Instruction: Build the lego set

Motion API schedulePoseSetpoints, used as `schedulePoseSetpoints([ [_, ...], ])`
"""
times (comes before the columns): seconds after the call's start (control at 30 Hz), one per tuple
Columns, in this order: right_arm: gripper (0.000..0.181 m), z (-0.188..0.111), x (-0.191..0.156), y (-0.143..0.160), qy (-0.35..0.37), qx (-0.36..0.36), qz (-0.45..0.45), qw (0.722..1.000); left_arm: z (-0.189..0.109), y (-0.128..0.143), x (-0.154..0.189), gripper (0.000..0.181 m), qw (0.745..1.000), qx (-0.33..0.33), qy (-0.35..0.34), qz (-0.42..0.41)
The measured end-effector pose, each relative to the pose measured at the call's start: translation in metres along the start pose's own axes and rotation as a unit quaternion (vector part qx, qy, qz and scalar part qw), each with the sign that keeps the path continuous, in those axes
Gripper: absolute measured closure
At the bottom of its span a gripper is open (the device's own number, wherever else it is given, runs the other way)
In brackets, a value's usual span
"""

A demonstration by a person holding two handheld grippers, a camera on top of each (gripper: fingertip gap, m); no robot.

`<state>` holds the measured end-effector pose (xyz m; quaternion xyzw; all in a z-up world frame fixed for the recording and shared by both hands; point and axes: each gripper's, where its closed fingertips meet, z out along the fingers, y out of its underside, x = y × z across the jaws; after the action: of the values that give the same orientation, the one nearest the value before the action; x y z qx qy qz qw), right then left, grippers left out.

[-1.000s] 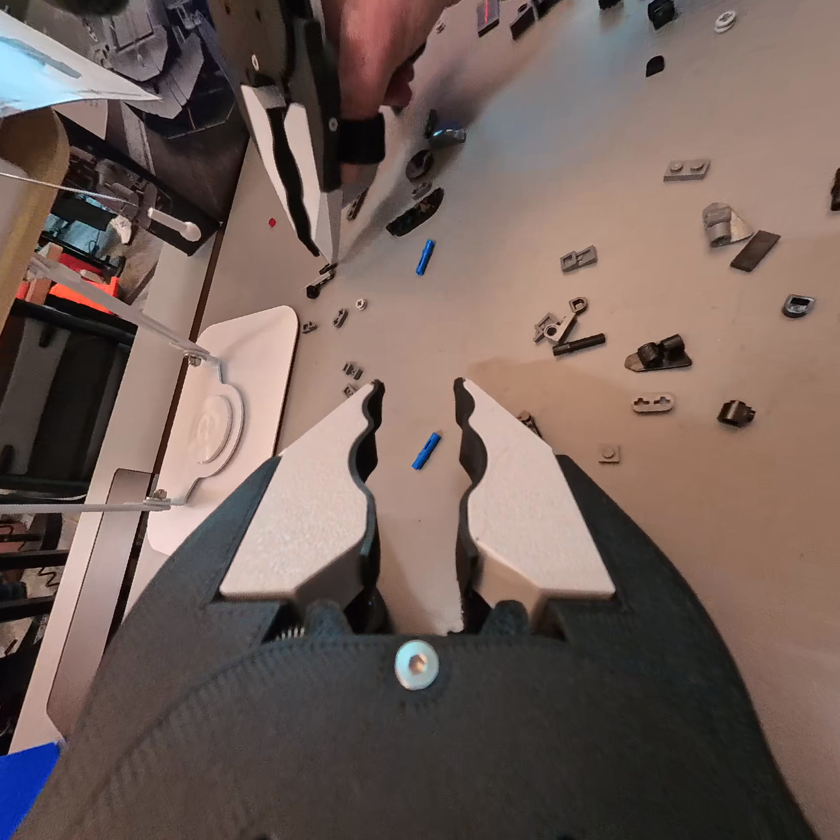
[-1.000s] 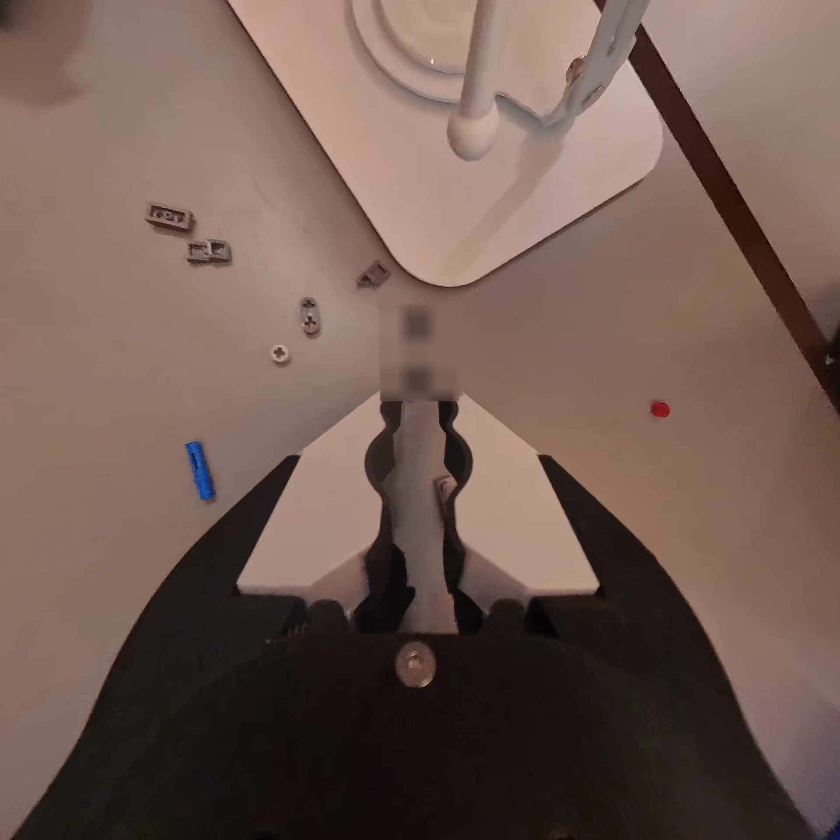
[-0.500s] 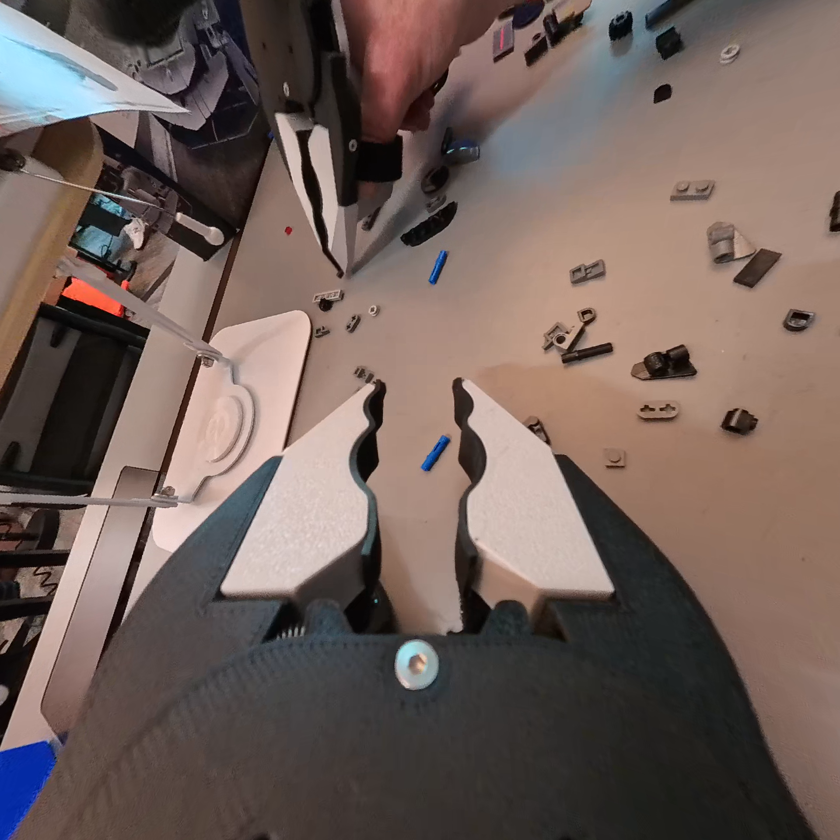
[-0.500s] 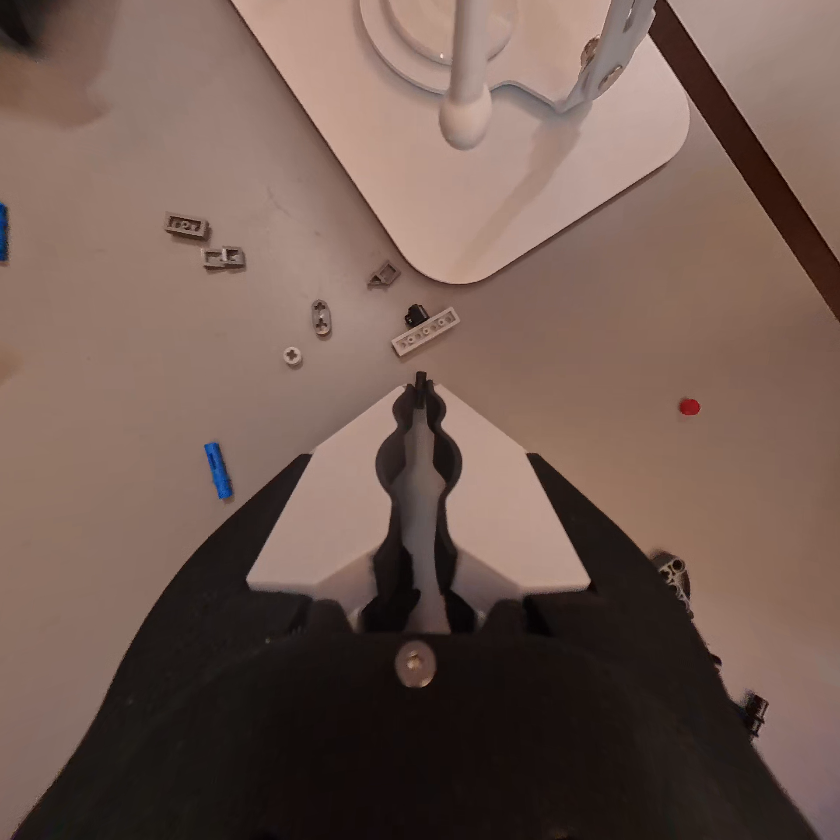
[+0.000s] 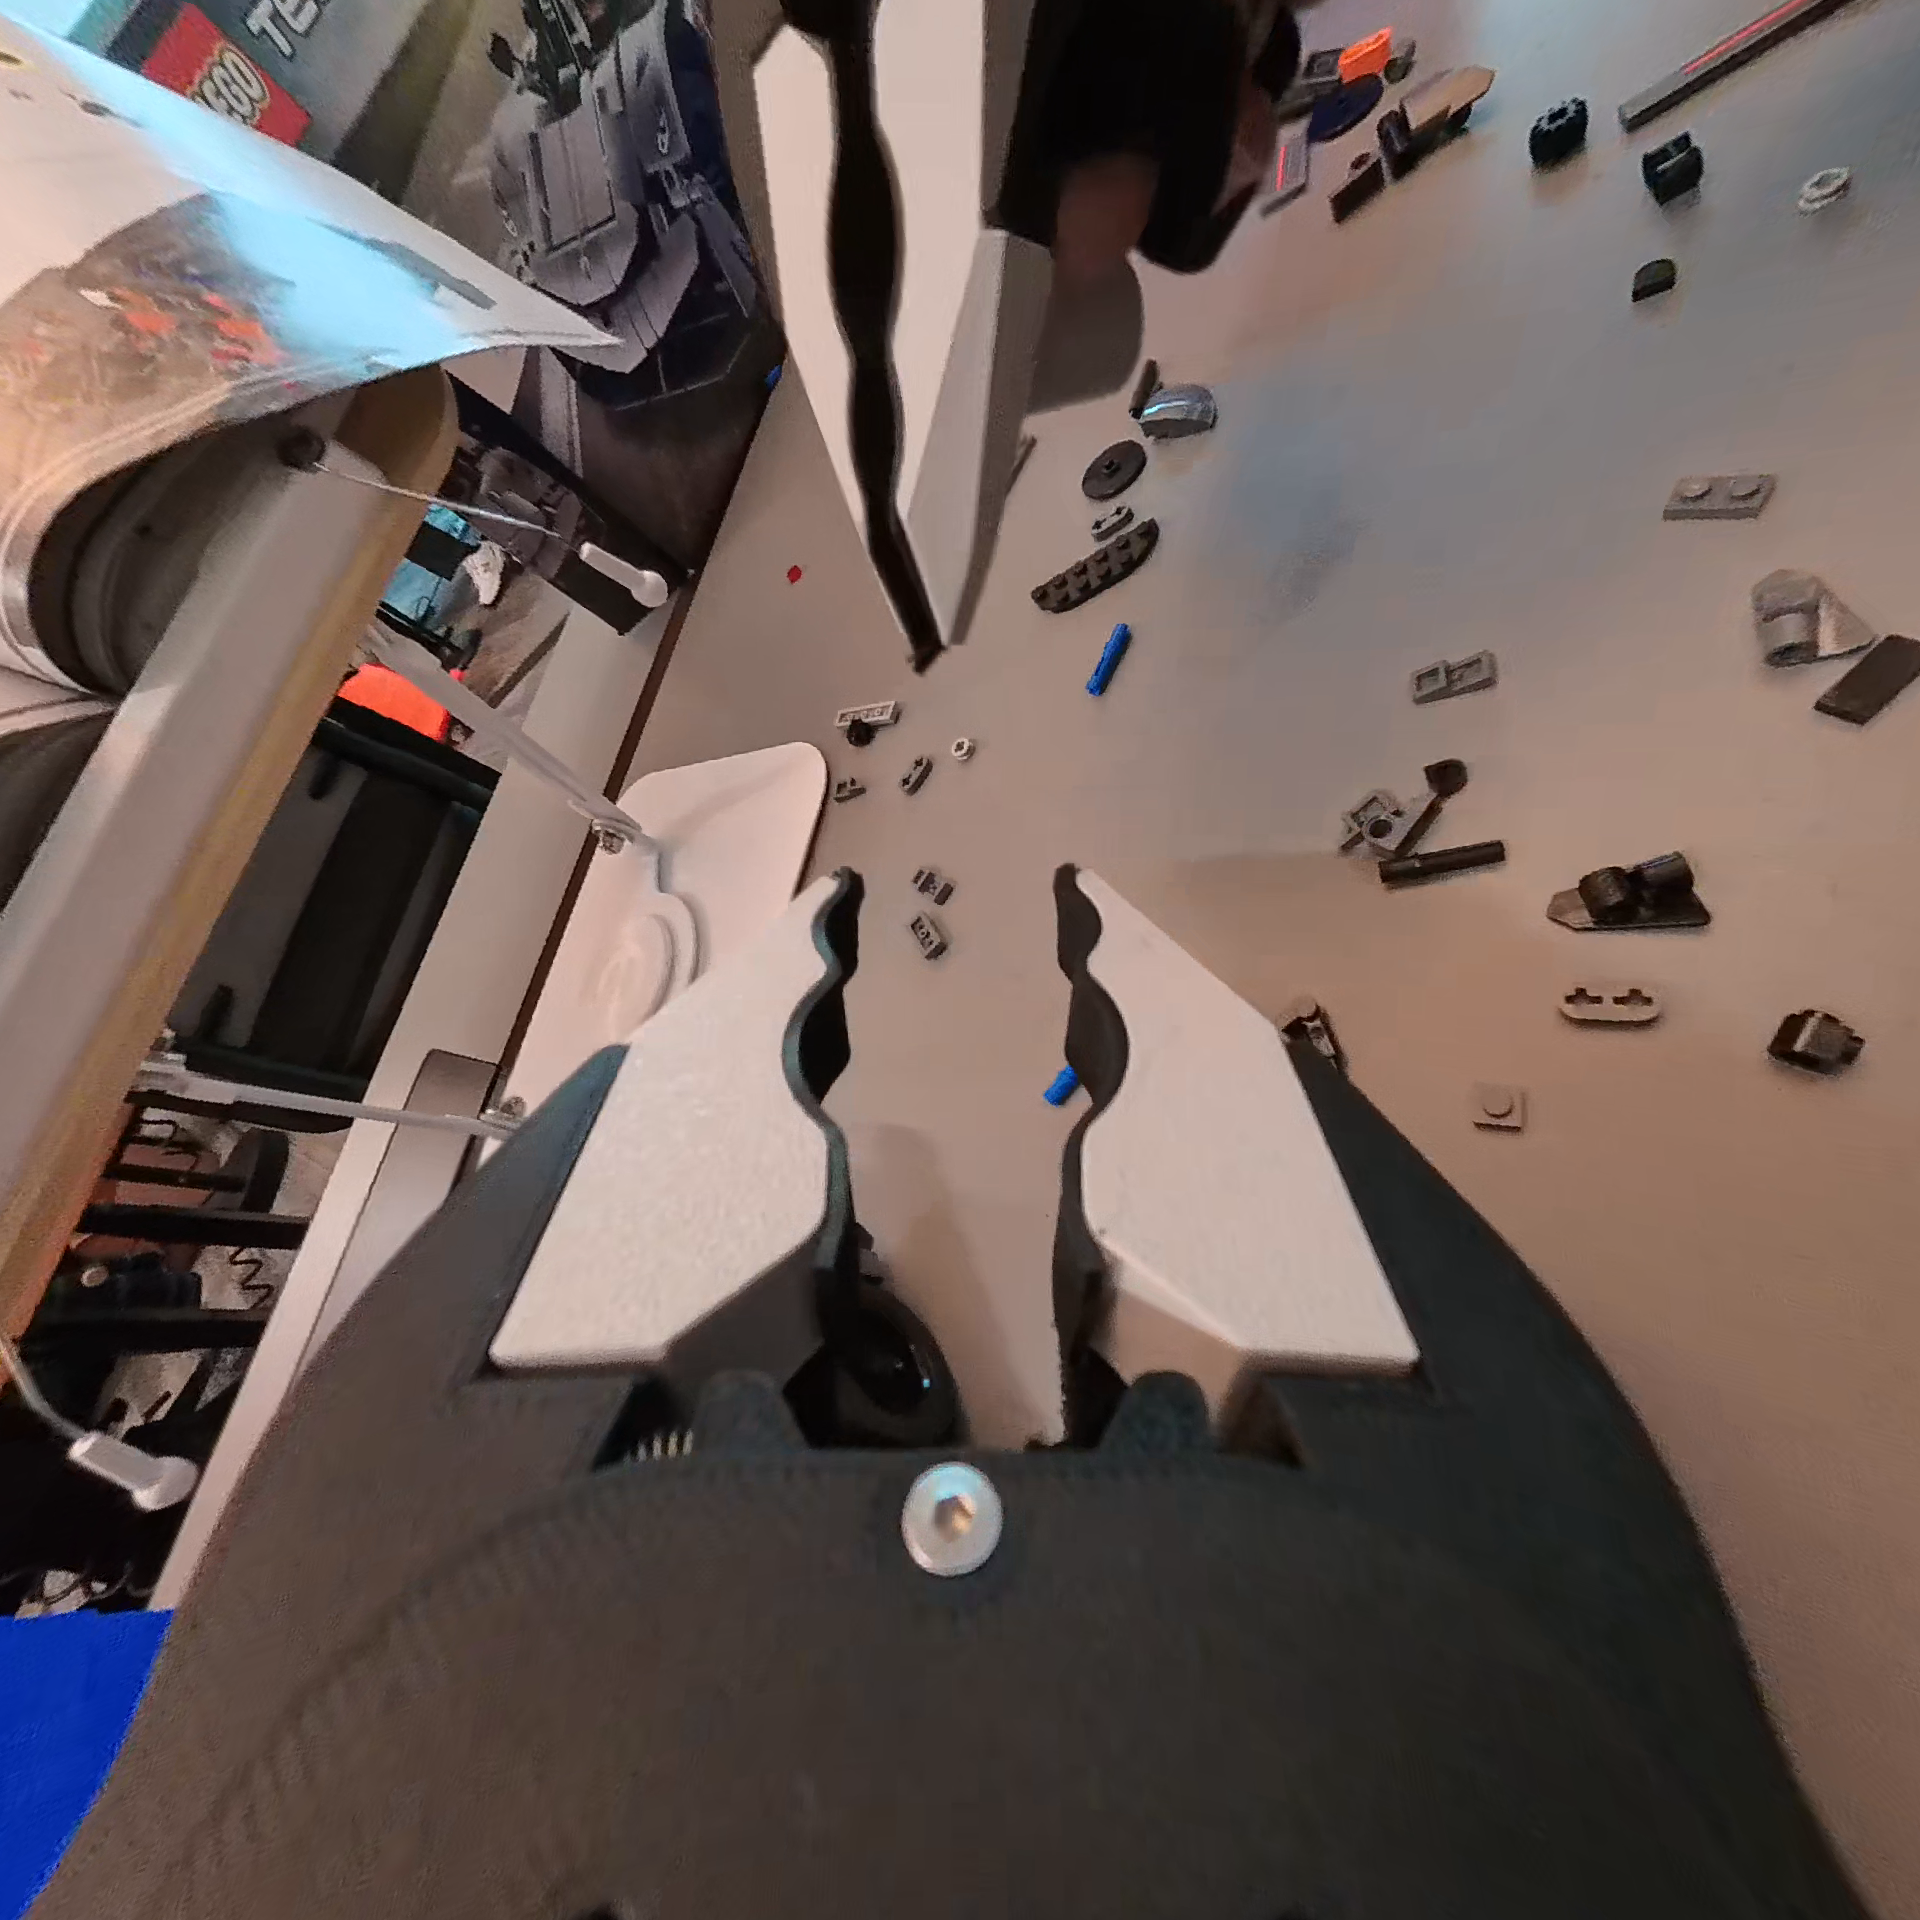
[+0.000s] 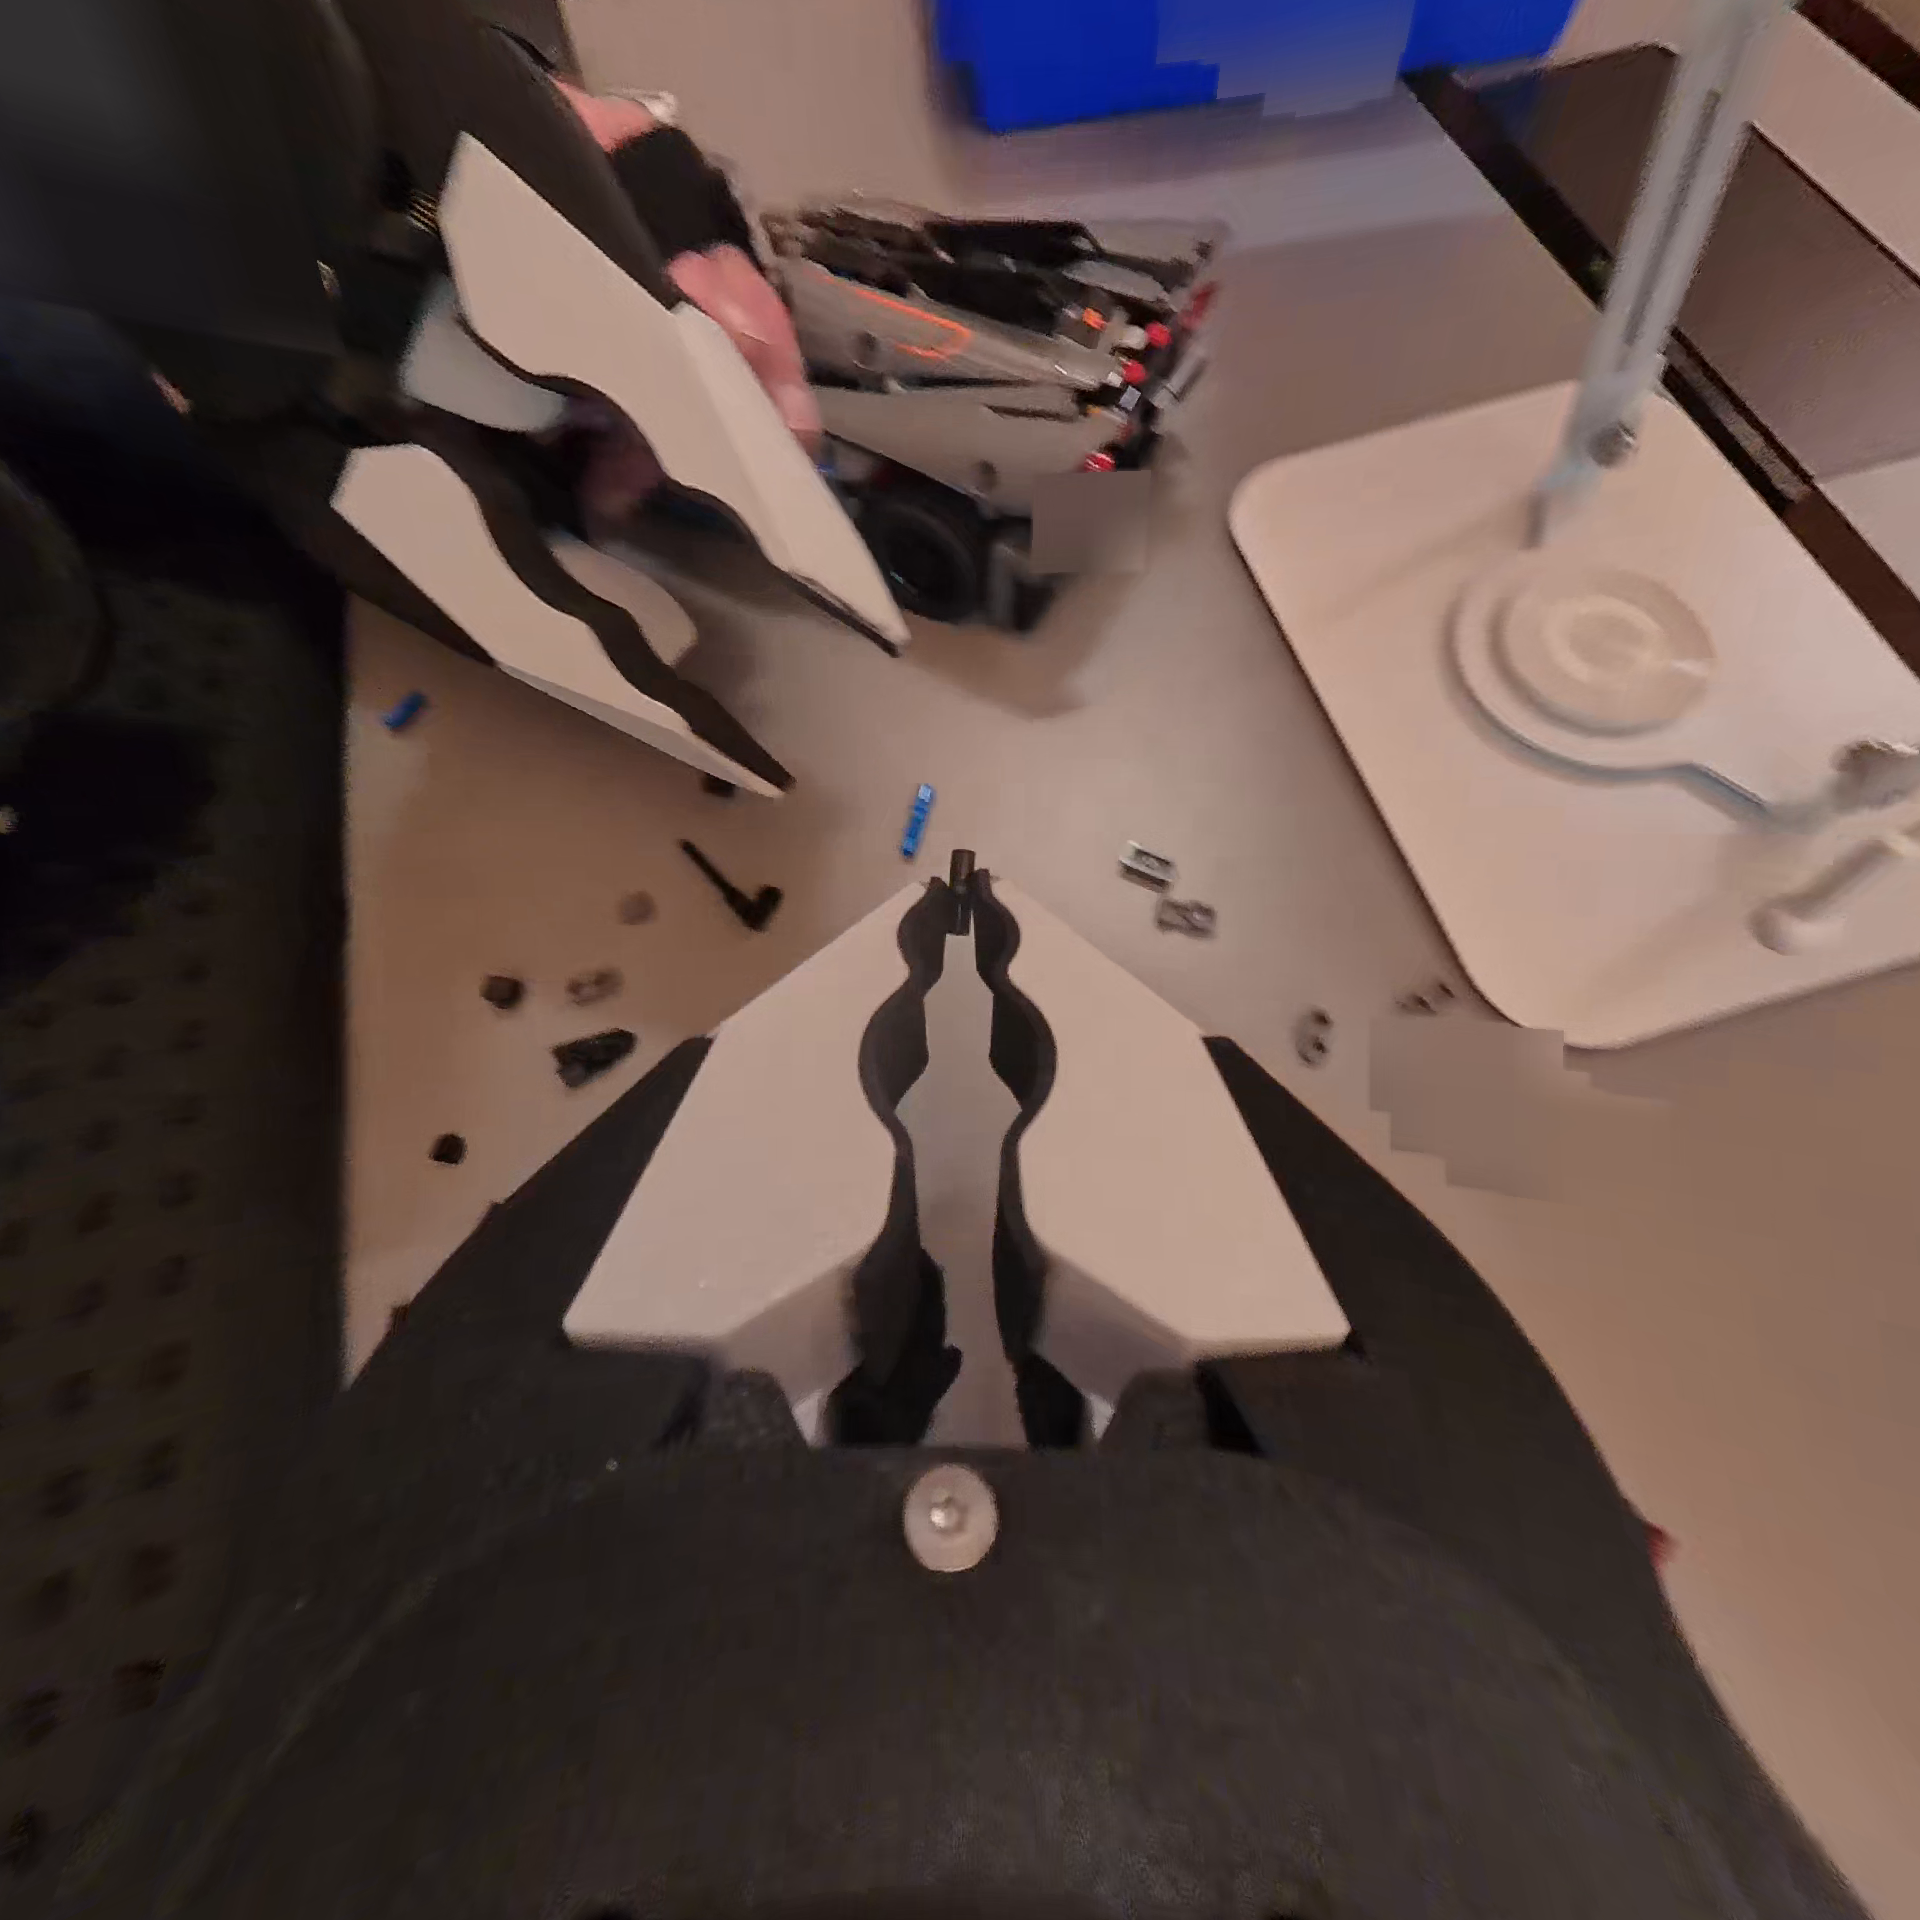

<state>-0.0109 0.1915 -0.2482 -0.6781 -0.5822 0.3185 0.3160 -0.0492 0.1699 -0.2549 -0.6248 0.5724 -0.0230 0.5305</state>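
Observation:
My right gripper (image 6: 961, 894) is shut on a small black pin (image 6: 961, 871) that sticks out past its tips, held above the table. In the left wrist view it (image 5: 920, 649) hangs over a small grey plate (image 5: 868, 715). My left gripper (image 5: 956, 883) is open and empty, low over the table; a blue pin (image 5: 1058, 1086) shows partly beside its right finger. In the right wrist view the left gripper (image 6: 836, 712) is at the upper left, in front of the partly built grey and black Lego model (image 6: 997, 343). A second blue pin (image 6: 916, 821) lies just beyond my right tips.
Several loose grey and black Lego parts (image 5: 1423, 831) lie scattered over the table. A white stand base (image 6: 1455, 727) sits at the right. The set's box (image 5: 623, 208) and a booklet (image 5: 208, 291) are at the far left. A blue bin (image 6: 1195, 52) stands behind the model. About 5 cm separates my left fingertips from my right.
My right gripper has lifted away from the grey plate with the black pin and swung round from the stand base toward the model. My left gripper has shifted forward over the blue pin, still open.

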Motion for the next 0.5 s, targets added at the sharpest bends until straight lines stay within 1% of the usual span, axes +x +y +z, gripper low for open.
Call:
schedulePoseSetpoints([
  [0.1,0.180,0.010,-0.024,-0.009,-0.047,0.020,0.003,0.999,-0.002,-0.005,0.000,0.145,1.000,0.008,-0.006,0.014],
  [0.27,0.180,0.019,-0.049,-0.020,-0.113,0.047,0.021,0.992,-0.003,-0.011,0.003,0.143,0.998,0.010,-0.019,0.052],
  [0.4,0.180,0.024,-0.060,-0.024,-0.142,0.058,0.030,0.988,-0.003,-0.014,0.008,0.152,0.997,0.013,-0.023,0.078],
  [0.5,0.180,0.024,-0.061,-0.029,-0.156,0.077,0.049,0.983,-0.003,-0.015,0.011,0.165,0.996,0.015,-0.020,0.086],
])
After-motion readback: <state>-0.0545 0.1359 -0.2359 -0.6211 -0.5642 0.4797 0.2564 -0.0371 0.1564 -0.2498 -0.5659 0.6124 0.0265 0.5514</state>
